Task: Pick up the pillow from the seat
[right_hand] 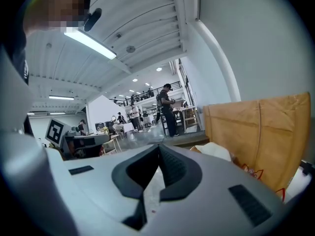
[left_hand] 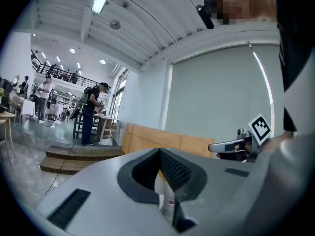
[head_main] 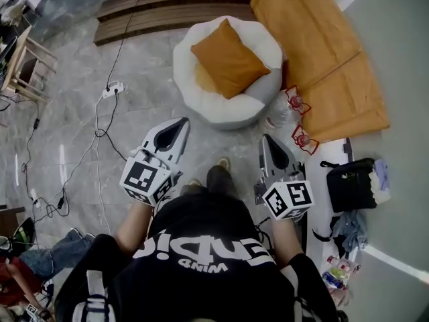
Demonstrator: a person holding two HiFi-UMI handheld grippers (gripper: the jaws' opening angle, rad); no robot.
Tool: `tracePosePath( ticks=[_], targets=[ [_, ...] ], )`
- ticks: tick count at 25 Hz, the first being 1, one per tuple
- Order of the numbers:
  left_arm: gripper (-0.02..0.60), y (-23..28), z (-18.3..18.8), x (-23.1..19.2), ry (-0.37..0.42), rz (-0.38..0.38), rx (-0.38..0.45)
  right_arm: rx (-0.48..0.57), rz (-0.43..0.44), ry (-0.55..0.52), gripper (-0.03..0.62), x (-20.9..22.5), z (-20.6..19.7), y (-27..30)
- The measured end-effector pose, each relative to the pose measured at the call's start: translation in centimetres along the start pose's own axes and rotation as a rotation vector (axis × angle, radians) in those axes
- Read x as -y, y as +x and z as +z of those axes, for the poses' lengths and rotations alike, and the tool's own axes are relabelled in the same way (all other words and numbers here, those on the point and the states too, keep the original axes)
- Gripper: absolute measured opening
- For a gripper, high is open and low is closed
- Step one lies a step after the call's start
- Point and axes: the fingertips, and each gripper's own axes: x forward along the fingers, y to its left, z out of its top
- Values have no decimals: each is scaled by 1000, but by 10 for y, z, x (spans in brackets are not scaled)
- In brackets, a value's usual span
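The pillow, orange and square, lies on top of the seat, a round white and grey pouf standing on the grey floor at the far centre of the head view; the pillow sits cornerwise, one corner pointing far, and covers the right part of the seat's top.

The left hand-held gripper is held near the person, to the left, its tip pointing toward the seat but well apart from it; its own view shows the jaws closed together with nothing between them.

The right hand-held gripper is held to the right, likewise short of the seat; its own view shows the jaws closed together and holding nothing.

A clear bottle lies on the floor just beside the seat's right side; large brown panels lie to the far right; a black bag rests at the near right; cables trail across the floor on the left; wooden steps run along the far edge.
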Motion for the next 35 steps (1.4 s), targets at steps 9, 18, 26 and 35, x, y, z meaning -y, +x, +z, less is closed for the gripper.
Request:
tracePosePath(
  ticks=[9,18,26,35],
  targets=[
    [6,49,-2,-16,-5,-32,-28,5,-25,16,21,32,9,30],
    [6,122,7,-42,-28,11,-9,10,-12,13,21,85,33,76],
    [6,196,22,-59,-26,35,3,5,13,2,21,140,63,124],
    [6,236,36,-63,-25,43,39,-21,71,5,21,173,72,162]
  ],
)
